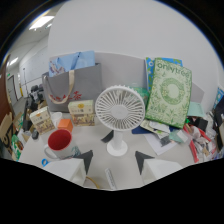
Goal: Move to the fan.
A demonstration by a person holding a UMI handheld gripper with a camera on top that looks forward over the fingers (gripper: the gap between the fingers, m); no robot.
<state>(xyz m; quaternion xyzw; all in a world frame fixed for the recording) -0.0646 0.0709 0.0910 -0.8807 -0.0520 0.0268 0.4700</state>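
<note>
The white fan (pixel 119 112) stands upright on its round base, just ahead of the fingers and centred between their lines, its grille facing them. The gripper (pixel 114 161) is open, its two dark fingertips (pixel 86 159) spread apart with nothing between them. A red-lined mug (pixel 59 143) sits ahead of the left finger. Beyond the fan a grey tote bag (pixel 74 87) and a green patterned bag (pixel 169 93) stand upright.

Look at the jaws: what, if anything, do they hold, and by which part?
Nothing. The gripper is open; the white fan stands on the table just ahead, untouched.
</note>
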